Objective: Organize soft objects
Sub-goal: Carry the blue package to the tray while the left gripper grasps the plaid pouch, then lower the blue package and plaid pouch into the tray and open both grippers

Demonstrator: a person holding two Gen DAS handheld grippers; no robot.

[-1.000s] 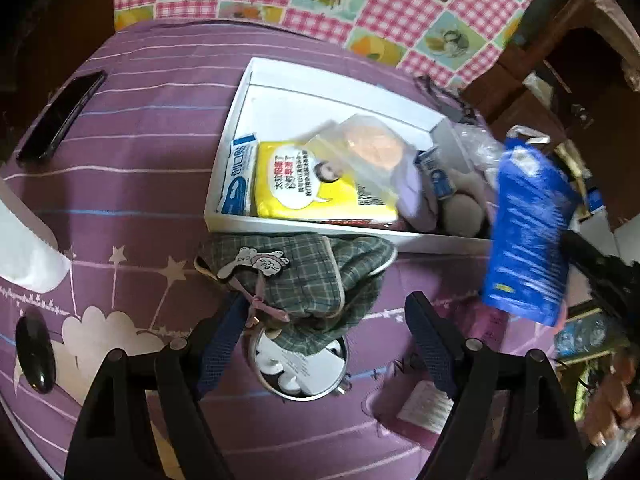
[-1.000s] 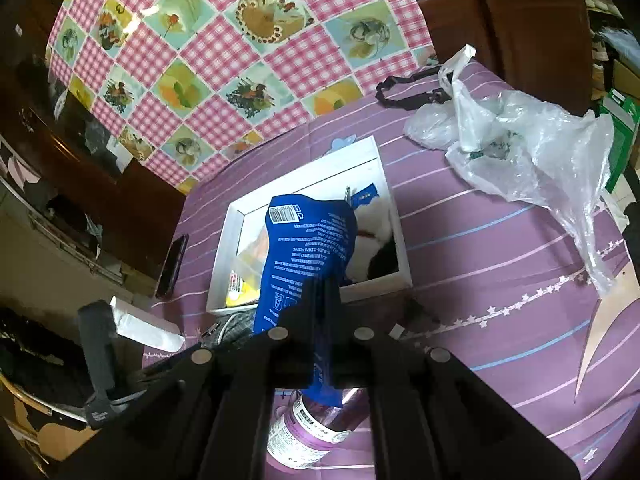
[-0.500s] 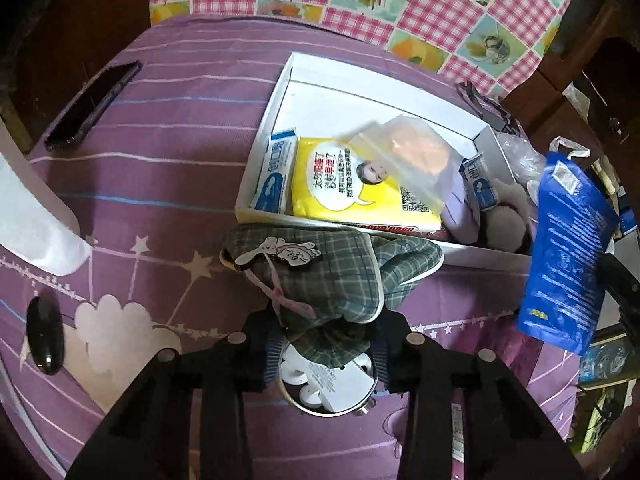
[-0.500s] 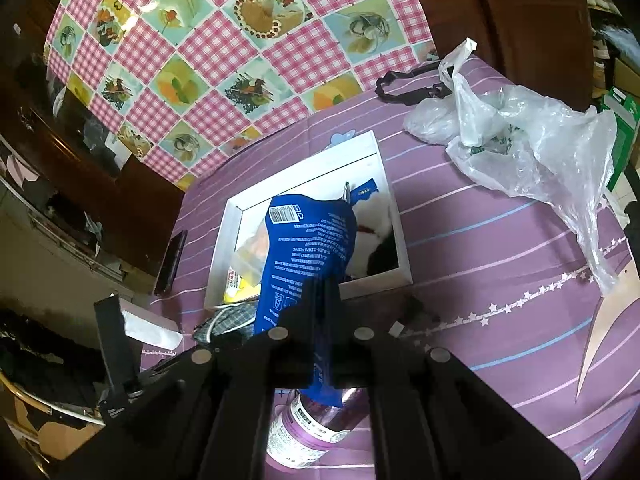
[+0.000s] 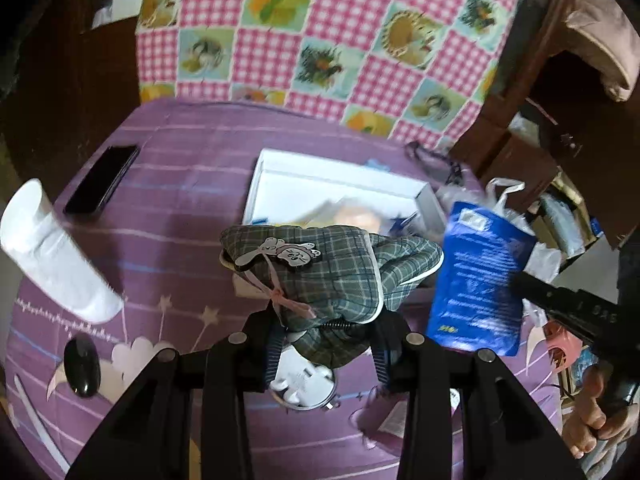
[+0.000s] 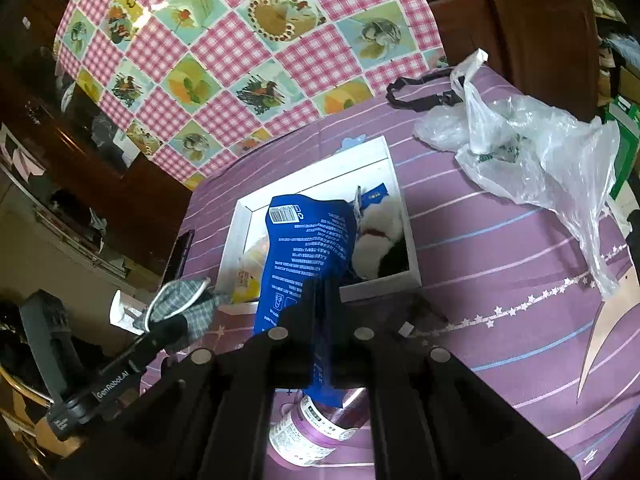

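My left gripper [image 5: 326,342] is shut on a green plaid cloth pouch [image 5: 332,276] with a cartoon tag and holds it lifted above the purple table, in front of the white box [image 5: 280,168]. The pouch also shows at the left of the right wrist view [image 6: 180,308]. My right gripper [image 6: 320,300] is shut on a blue soft packet [image 6: 308,248] and holds it upright over the near edge of the white box [image 6: 396,276]. The packet shows at the right in the left wrist view [image 5: 476,276]. The box holds a yellow pack, a clear bag and a white plush [image 6: 380,236].
A black phone [image 5: 100,180], a white roll [image 5: 52,248] and a black mouse [image 5: 82,366] lie at the left. A white round tin [image 5: 304,384] sits below the pouch. A clear plastic bag [image 6: 532,148] and black strap [image 6: 420,92] lie at the right. A purple bottle [image 6: 316,428] lies near me.
My left gripper closed on the plaid pouch and lifted it off the table. The right gripper has held the blue packet almost still.
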